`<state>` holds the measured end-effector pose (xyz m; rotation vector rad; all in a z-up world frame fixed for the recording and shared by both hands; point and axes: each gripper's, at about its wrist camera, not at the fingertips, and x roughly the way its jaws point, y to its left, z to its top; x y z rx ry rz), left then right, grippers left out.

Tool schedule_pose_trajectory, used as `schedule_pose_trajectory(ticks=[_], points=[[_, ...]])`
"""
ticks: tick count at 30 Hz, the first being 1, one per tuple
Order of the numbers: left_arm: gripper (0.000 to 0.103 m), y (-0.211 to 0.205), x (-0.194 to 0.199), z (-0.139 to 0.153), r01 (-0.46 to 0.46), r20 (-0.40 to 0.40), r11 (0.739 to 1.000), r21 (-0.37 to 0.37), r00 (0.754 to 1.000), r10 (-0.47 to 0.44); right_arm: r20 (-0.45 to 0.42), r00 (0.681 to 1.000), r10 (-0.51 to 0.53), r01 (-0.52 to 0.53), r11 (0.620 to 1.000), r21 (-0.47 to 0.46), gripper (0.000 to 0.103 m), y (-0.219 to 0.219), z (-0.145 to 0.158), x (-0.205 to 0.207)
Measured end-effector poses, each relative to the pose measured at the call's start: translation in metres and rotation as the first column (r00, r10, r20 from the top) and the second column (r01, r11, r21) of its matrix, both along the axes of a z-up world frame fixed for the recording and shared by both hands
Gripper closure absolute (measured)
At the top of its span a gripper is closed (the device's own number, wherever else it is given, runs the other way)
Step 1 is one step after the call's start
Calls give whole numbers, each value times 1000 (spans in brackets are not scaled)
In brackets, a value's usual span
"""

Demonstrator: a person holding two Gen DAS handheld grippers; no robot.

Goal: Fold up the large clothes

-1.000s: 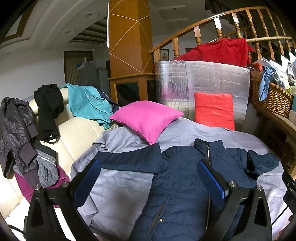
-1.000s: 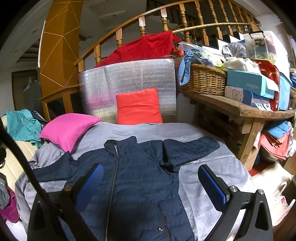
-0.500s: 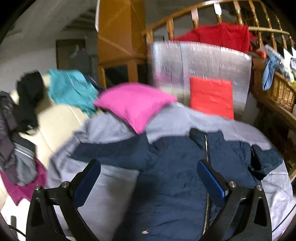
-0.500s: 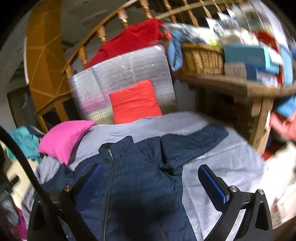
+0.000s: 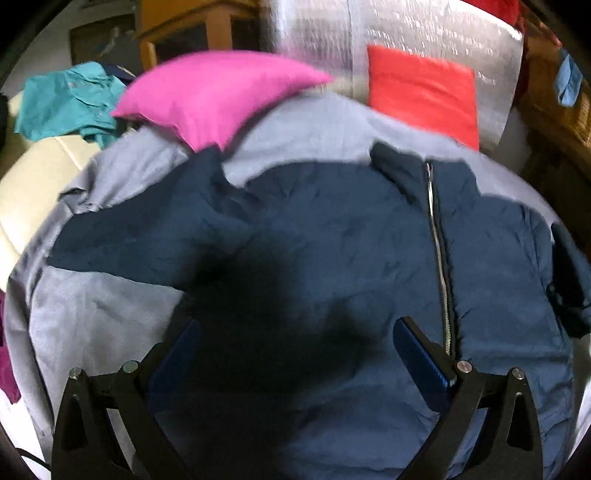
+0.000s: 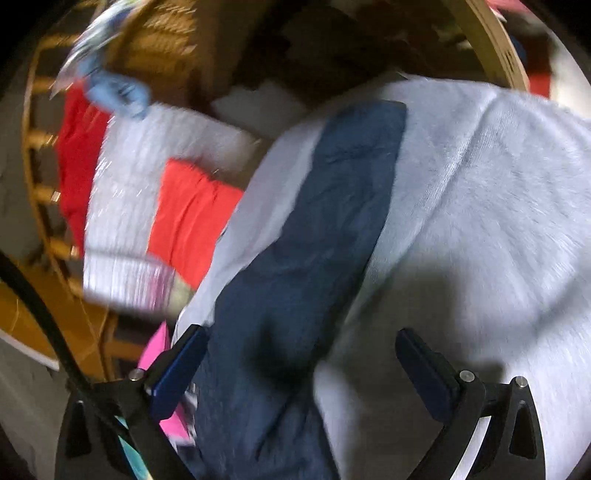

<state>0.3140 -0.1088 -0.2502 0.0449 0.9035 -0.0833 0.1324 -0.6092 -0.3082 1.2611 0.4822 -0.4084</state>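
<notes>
A navy zip jacket (image 5: 332, 236) lies spread front-up on a grey sheet (image 5: 96, 317). My left gripper (image 5: 295, 350) is open and empty, low over the jacket's left chest, casting a dark shadow on it; the zipper (image 5: 439, 258) runs just right of it. In the right wrist view, tilted and blurred, my right gripper (image 6: 299, 362) is open and empty above the jacket's right sleeve (image 6: 325, 221), which stretches away across the grey sheet (image 6: 498, 221).
A pink pillow (image 5: 214, 92) and a red cushion (image 5: 421, 92) sit at the sheet's far edge against a silver foil panel (image 5: 424, 33). A teal garment (image 5: 70, 103) lies on a cream sofa (image 5: 29, 184) at left. A wicker basket (image 6: 159, 48) is beyond the sleeve.
Both grippers have dropped toward the jacket and stayed open. The left moved closer over the chest. The right swung right and tilted over the right sleeve.
</notes>
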Motion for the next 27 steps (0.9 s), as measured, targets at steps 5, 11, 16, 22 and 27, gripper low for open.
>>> schedule_pose_trajectory(ticks=[5, 11, 16, 22, 27], points=[[0, -15, 1, 5, 41, 48, 997, 70, 998, -44, 10, 998, -57, 56, 998, 41, 15, -36, -25, 21], [0, -27, 5, 1, 74, 46, 992, 98, 996, -79, -52, 999, -16, 14, 999, -40, 59, -45, -23, 49], [0, -27, 1, 9, 80, 75, 989, 124, 993, -90, -71, 997, 9, -21, 984, -175, 80, -21, 4, 58], [0, 4, 2, 32, -14, 149, 997, 80, 989, 2, 145, 964, 222, -156, 917, -366, 80, 72, 100, 71], [0, 40, 8, 41, -99, 169, 993, 60, 982, 88, 172, 852, 494, -394, 822, -412, 80, 193, 128, 105]])
